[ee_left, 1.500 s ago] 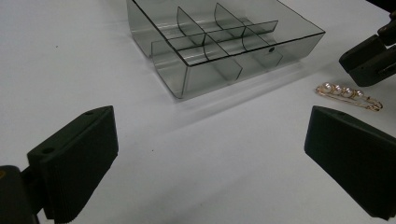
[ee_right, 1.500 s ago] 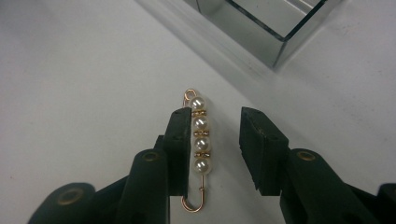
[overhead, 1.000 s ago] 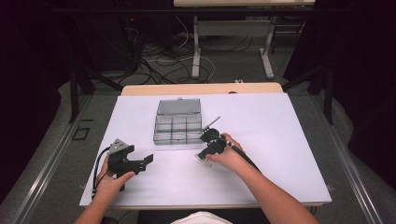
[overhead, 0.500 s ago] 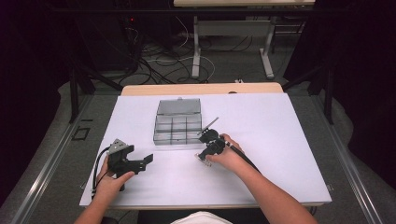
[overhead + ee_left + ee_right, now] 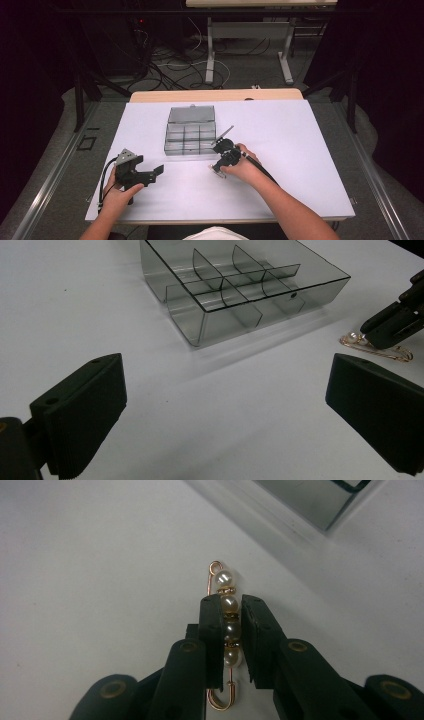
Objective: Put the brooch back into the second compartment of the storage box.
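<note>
on the white table (image 5: 300,150), right gripper (image 5: 231,611) fingers newly closed on pearl pin (image 5: 225,605), left gripper (image 5: 220,405) wide

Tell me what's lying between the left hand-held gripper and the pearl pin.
Nothing: in the left gripper view, bare white table runs from the left hand-held gripper to the pearl pin.

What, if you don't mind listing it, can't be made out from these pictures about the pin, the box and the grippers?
- Pin: in the right gripper view the right gripper covers both sides of it, so its clasp end is half hidden.
- Pin in the high view: too small, under that gripper.
- Box: its far edge is cut off by the top of the left gripper view; whether any compartment holds something is unclear through the grey walls.
- Left gripper: jaw bases cut off by the frame.
</note>
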A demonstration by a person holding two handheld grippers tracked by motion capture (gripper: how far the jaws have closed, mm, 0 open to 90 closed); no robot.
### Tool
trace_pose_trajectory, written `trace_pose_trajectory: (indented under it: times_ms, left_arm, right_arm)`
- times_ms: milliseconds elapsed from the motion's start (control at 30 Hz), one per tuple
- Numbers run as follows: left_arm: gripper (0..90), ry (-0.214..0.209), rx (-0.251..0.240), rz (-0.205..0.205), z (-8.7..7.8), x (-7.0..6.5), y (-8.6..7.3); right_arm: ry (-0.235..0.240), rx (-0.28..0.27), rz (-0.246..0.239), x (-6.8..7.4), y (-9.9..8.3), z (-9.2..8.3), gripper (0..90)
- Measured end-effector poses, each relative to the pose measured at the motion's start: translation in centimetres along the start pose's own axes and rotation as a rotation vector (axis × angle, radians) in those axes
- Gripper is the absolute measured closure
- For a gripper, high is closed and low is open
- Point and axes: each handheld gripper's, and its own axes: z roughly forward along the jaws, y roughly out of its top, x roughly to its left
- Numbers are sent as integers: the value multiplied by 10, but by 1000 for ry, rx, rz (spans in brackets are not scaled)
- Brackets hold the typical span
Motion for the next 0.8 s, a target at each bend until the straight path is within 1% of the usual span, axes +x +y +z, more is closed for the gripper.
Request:
trace_pose_trajectory:
  times_ms: [67,100,133,167,200,233,267,300,333,367,400,433,467,500,533,567,600,633,667,700,733,800]
  left_arm:
    - [29,0,0,0,0,0,0]
    - [29,0,0,0,0,0,0]
    - [29,0,0,0,0,0,0]
    - [29,1,0,0,0,0,0]
    - [29,1,0,0,0,0,0]
    - [29,1,0,0,0,0,0]
    - [29,1,0,0,0,0,0]
    - [29,1,-1,0,0,0,0]
    - [29,2,-1,0,0,0,0]
    - [29,2,0,0,0,0,0]
    - [29,2,0,0,0,0,0]
    - [29,3,1,-1,0,0,0]
    - [29,3,1,-1,0,0,0]
    - [29,3,1,0,0,0,0]
    - [29,3,1,0,0,0,0]
    - [29,3,1,0,0,0,0]
    - [29,2,-1,0,0,0,0]
    - [29,3,1,-1,0,-1,0]
    - [29,3,1,-1,0,-1,0]
    - [29,3,1,1,0,-1,0]
    - [29,3,0,1,0,-1,0]
    - [29,3,0,0,0,-1,0]
  right_arm:
    - [6,0,-5,0,0,-1,804]
    - [10,-81,-3,0,-2,4,805]
    - [8,21,-8,0,0,-4,805]
    - [15,-38,12,1,-1,-1,805]
    - [14,-61,7,1,-2,0,805]
    - [13,-13,8,1,0,-4,805]
    - [20,-26,12,1,0,-4,805]
    - [31,-61,1,0,-1,-2,805]
    - [25,-18,13,1,0,-6,806]
    - [22,-22,-5,0,1,-6,806]
    - [22,-23,-8,0,1,-7,806]
    - [14,-21,-2,1,0,-7,806]
    - [22,-18,3,1,1,-8,806]
    - [27,-24,3,2,1,-9,806]
    - [33,-58,18,3,1,-7,806]
    - [29,-51,5,2,1,-9,807]
    - [33,-71,2,2,1,-8,807]
    - [32,-74,22,3,1,-8,807]
    - [27,-31,-10,1,3,-12,807]
    - [28,-29,-5,1,3,-12,807]
    - [25,-22,10,2,3,-13,807]
    - [26,-25,15,2,4,-14,807]
